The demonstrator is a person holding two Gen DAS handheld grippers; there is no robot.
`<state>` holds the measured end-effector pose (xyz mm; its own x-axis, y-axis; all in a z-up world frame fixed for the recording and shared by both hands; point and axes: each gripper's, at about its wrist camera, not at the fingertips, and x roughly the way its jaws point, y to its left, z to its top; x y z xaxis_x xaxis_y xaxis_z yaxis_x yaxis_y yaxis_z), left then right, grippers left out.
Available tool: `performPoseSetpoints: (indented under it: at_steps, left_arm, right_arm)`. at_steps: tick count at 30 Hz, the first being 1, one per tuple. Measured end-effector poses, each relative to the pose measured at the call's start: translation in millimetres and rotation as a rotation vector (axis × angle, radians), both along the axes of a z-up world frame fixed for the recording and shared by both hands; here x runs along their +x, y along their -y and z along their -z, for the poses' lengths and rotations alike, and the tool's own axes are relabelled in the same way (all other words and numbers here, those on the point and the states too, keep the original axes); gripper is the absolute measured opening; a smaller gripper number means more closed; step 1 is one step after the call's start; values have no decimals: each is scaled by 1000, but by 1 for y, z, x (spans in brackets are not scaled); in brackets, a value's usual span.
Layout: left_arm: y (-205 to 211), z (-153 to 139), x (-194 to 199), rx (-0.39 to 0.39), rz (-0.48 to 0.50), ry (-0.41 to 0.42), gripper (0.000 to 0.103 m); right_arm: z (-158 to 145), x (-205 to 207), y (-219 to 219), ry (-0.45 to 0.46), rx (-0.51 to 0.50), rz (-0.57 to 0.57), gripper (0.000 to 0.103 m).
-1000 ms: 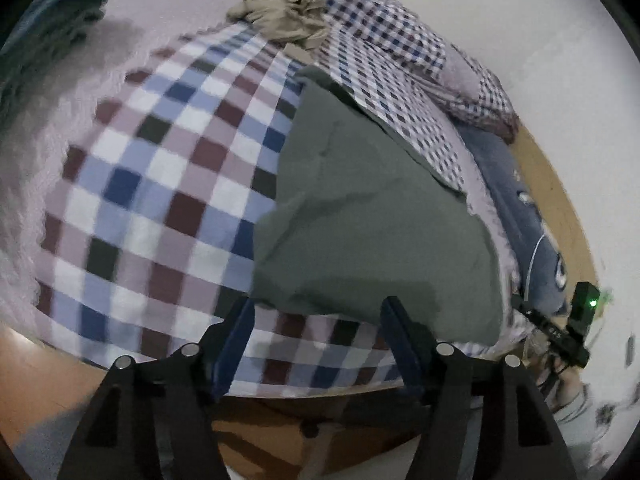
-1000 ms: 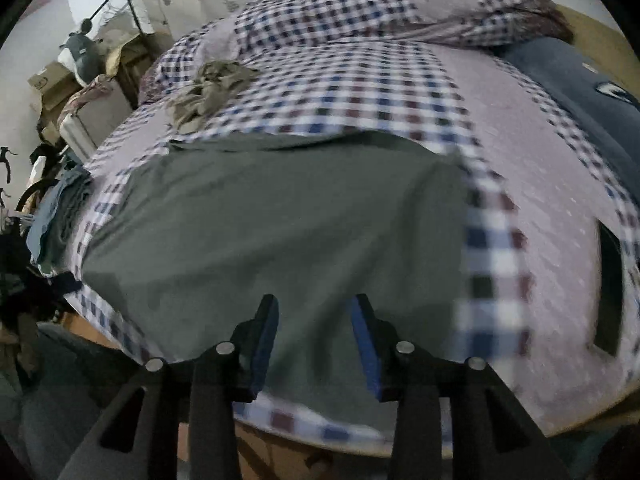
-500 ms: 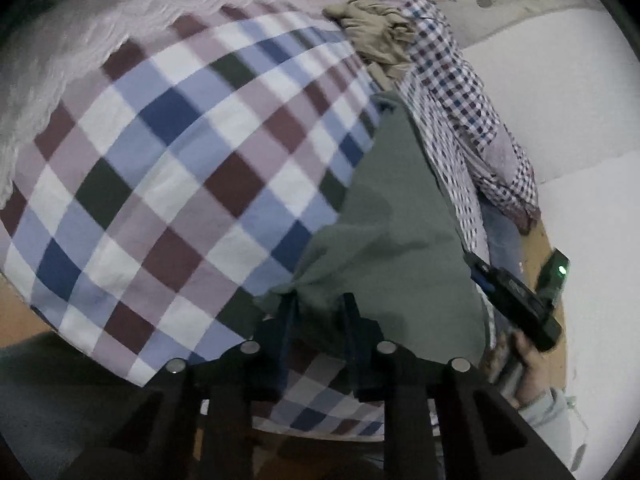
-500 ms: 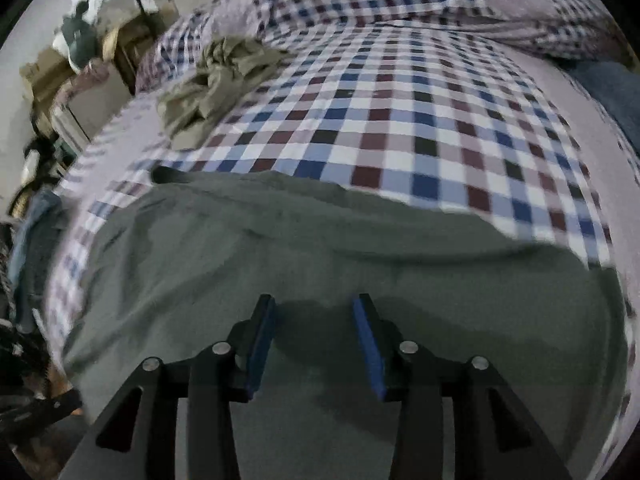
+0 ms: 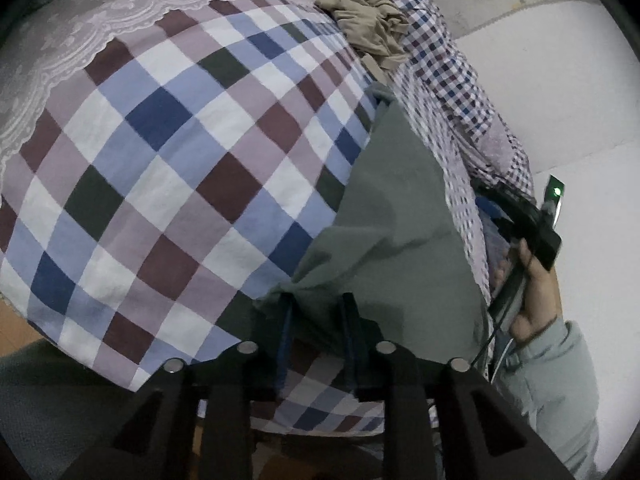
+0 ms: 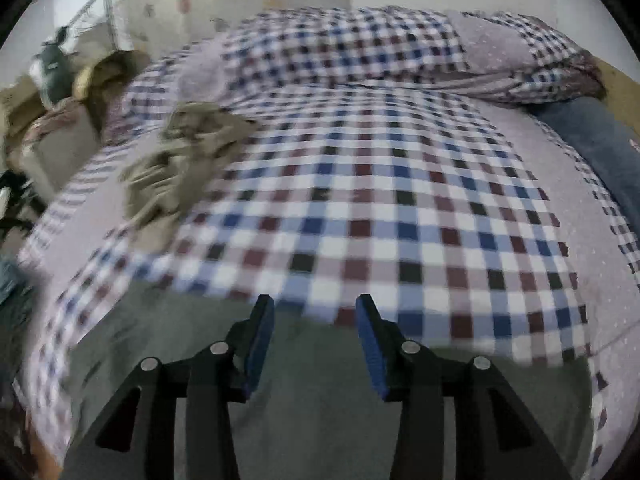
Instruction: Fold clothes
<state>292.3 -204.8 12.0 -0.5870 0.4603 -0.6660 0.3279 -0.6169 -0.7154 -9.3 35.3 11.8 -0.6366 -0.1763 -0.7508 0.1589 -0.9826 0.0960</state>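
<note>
Left claw (image 5: 316, 312) pinches the soft grey-green garment's (image 5: 396, 216) bunched corner; right claw (image 6: 315, 322) gapes wide above it

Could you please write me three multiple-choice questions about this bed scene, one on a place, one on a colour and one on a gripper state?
1. Where does the crumpled beige garment lie?
A. On the checked bedspread
B. On the floor
C. In the right hand-held gripper

2. What colour is the garment being folded?
A. Red
B. Grey-green
C. White

3. How is the left hand-held gripper?
A. Wide open above the bed
B. Out of view
C. Closed on the garment's corner

Answers:
1 A, it sits on the bedspread, beyond the grey-green one.
2 B, the flat cloth is a dull grey-green.
3 C, cloth is bunched between its fingers, while the right hand-held gripper is open.
</note>
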Motion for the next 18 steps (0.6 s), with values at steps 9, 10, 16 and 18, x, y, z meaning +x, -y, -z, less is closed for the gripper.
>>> performPoseSetpoints:
  at_steps: [9, 10, 16, 18]
  left_arm:
    - [-1, -2, -3, 123, 30, -73, 61]
    - [-2, -3, -3, 131, 31, -86, 61]
    - [-8, 2, -6, 153, -17, -111, 61]
    - [-9, 3, -4, 142, -34, -112, 61]
  right_arm:
    - [7, 160, -6, -20, -57, -138, 63]
    - [11, 178, -3, -27, -49, -171, 64]
    - [17, 244, 43, -206, 140, -407, 72]
    - [17, 263, 62, -294, 212, -504, 75]
